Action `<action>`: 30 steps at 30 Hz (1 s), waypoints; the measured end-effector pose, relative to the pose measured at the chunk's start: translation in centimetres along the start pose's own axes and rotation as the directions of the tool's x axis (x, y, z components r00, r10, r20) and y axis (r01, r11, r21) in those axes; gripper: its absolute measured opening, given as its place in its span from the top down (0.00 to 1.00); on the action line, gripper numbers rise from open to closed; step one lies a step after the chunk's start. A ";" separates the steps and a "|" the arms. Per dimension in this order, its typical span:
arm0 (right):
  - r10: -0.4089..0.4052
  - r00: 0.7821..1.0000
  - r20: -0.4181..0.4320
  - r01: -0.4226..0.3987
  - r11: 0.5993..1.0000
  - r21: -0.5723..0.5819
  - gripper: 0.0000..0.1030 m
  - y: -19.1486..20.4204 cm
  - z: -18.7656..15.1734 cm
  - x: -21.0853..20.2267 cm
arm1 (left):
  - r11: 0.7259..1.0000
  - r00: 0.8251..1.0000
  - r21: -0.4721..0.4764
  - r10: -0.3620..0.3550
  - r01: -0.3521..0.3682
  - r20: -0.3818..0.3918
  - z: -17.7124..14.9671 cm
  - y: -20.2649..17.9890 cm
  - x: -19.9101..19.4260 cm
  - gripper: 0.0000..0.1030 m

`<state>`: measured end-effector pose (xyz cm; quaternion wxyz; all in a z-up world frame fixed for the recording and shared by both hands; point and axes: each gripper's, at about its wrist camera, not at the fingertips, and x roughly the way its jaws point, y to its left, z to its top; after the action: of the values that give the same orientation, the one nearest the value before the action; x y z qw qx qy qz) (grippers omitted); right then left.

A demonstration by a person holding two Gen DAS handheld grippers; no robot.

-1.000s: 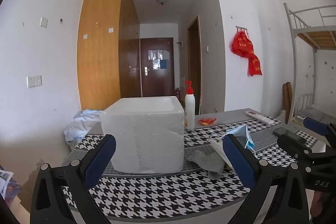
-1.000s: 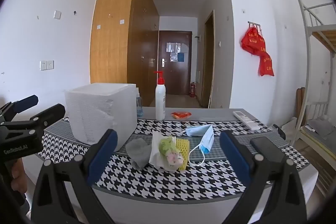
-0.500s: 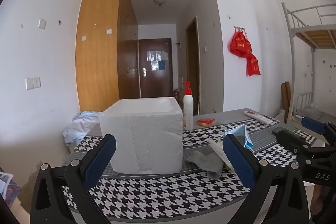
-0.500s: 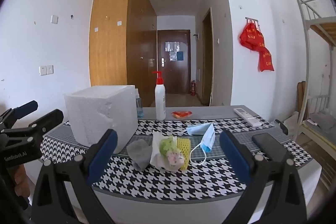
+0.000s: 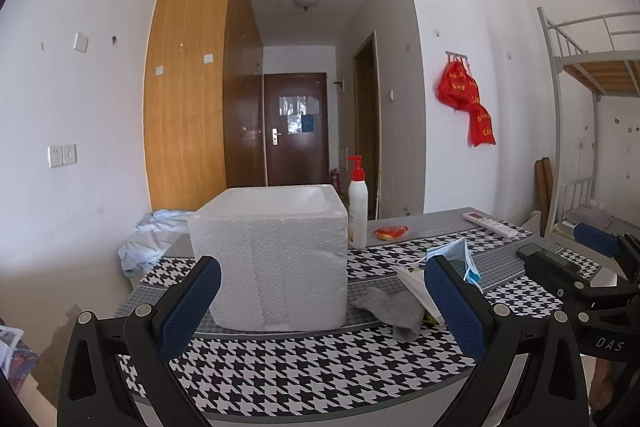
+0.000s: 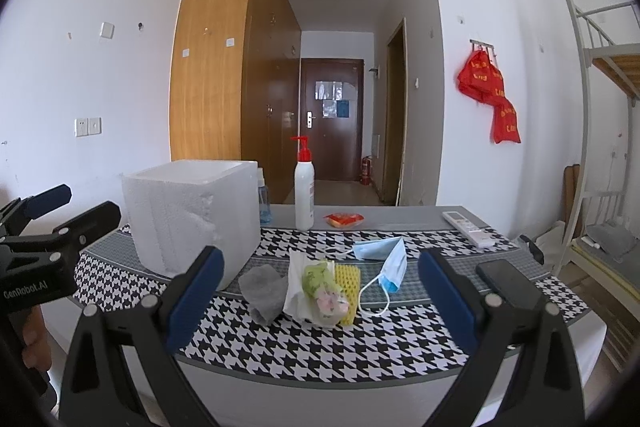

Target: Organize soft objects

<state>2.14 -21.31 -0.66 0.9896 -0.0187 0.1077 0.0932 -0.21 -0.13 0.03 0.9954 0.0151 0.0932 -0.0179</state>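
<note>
A white foam box [image 5: 276, 259] [image 6: 192, 219] stands open-topped on the houndstooth table. Right of it lie a grey cloth [image 6: 262, 289] [image 5: 390, 307], a white paper bundle with a green and pink soft thing [image 6: 320, 285], a yellow foam net [image 6: 347, 287] and a blue face mask [image 6: 382, 259] [image 5: 460, 259]. My left gripper [image 5: 320, 301] is open and empty, in front of the box. My right gripper [image 6: 320, 291] is open and empty, in front of the soft pile. Each gripper shows at the edge of the other's view.
A white pump bottle [image 6: 304, 189] and a red packet [image 6: 344, 219] stand behind the pile. A remote [image 6: 466, 223] and a black phone [image 6: 508, 281] lie at the right. Light blue fabric [image 5: 152, 239] hangs off the table's far left. A bunk bed [image 6: 608, 131] is at the right.
Both views have shifted slightly, with the table contents a little lower in frame. Nothing on the table moved and both grippers stayed open.
</note>
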 end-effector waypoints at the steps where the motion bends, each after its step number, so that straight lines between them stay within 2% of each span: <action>1: 0.000 1.000 0.000 0.000 1.000 -0.001 0.03 0.0 0.0 0.0 | 1.000 1.000 0.002 0.001 -0.001 0.001 0.0 0.0 0.0 0.01; 12: 0.008 1.000 0.000 -0.008 1.000 0.009 0.03 -0.3 0.1 -0.2 | 1.000 1.000 0.009 0.011 -0.011 -0.003 0.0 -0.2 0.1 0.01; 25: 0.052 0.998 -0.024 -0.052 0.999 0.011 0.03 -0.6 0.4 1.2 | 1.000 1.000 0.008 0.013 -0.013 -0.004 0.4 -0.2 0.8 0.01; 30: 0.044 0.998 -0.044 -0.043 0.999 0.014 0.03 -1.0 0.4 2.1 | 1.000 1.000 0.008 0.015 -0.015 -0.008 0.7 -0.3 1.3 0.01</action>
<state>4.42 -21.88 -0.67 0.9848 -0.0117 0.1306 0.1136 1.21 -0.47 0.46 0.9950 0.0199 0.0972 -0.0106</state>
